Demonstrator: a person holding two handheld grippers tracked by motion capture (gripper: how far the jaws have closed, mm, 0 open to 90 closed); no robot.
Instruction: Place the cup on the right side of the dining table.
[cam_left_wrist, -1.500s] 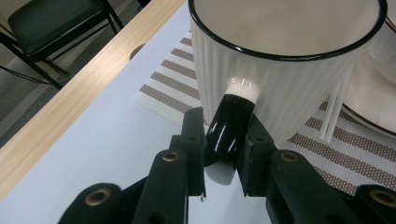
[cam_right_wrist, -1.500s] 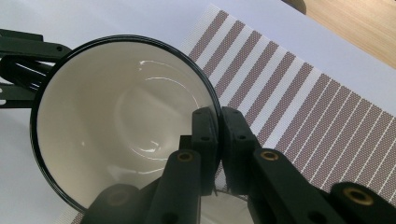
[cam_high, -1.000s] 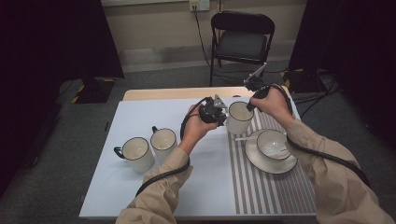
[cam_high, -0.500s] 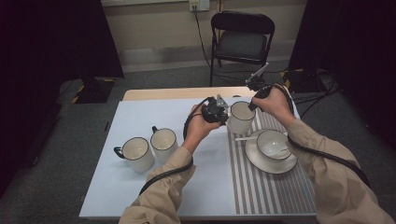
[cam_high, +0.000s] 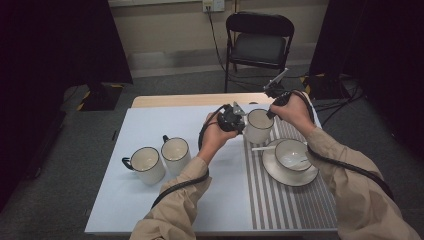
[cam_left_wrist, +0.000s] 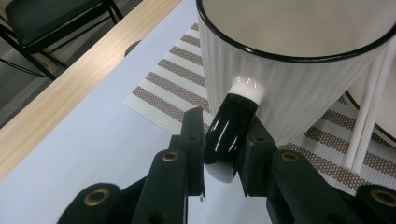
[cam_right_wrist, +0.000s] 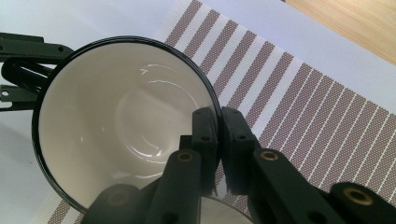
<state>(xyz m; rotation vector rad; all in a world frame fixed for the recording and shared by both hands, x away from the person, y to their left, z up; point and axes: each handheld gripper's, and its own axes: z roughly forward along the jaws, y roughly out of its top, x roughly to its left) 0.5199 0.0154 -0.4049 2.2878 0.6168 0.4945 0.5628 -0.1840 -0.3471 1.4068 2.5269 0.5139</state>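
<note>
Nearest my edge of the table the blue cover is bare. Farther in, on the striped placemat toward the right edge, a saucer carries a bowl with a white spoon across it. Two mugs stand side by side toward the left edge.

Beyond these, at the mat's far left corner and near the table's far edge, is the white ribbed mug I am working with. My left gripper has its jaws clamped narrow on the mug's black handle. My right gripper pinches the black rim, one jaw inside the wall and one outside.

I judge this mug stiff, glazed and slippery, moderately heavy for its size and liable to chip or crack if knocked. The handle is the surer hold; the rim pinch is thin and could slide, so I would keep the mug upright and let the handle grip carry the weight.

Against the earlier frames I see almost no change: both hands, both grips and the mug sit where they were.
</note>
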